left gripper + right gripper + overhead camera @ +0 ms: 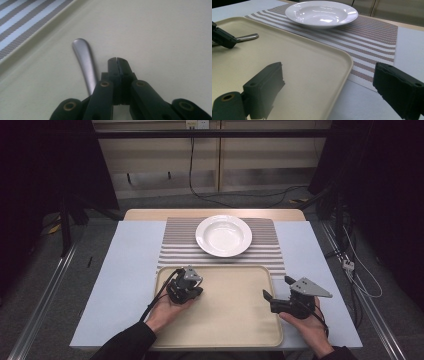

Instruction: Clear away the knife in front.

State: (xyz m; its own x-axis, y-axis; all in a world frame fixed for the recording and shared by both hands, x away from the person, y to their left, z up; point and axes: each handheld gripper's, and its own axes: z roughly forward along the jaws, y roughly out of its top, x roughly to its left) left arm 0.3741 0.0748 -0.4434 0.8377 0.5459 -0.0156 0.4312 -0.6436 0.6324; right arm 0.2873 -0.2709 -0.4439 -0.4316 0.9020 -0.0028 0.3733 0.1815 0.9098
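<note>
The metal utensil handle (84,60) lies flat on the beige tray (235,320), in the tray's far-left area. The handle is smooth, brushed grey metal with a rounded, slightly flared end; its other end is hidden under the gripper, so the type of utensil cannot be told. No brand, label or writing is legible on any item.

The left gripper (186,285) sits over the tray's far-left corner, held by the person's left hand (167,312). Its two black jaws are pressed fully together, pad against pad, with nothing between them. The handle lies just beside the closed jaws, on their left in the left gripper view, and is not gripped. The jaw links are matte black with brass-coloured pivot bushings.

The right gripper (278,288) rests at the tray's right rim, held by the right hand (310,325). Its jaws stand wide apart and hold nothing; one jaw hangs over the tray, the other over the table beyond the rim. A grey three-cornered plate is mounted on top of it.

The tray is rectangular, with rounded corners and a raised lip, matte in finish. Beyond its far edge lies a woven placemat (175,242) with grey and white stripes. A glossy white round deep plate (223,235) stands on the placemat. The table top (125,270) is pale blue-grey.
</note>
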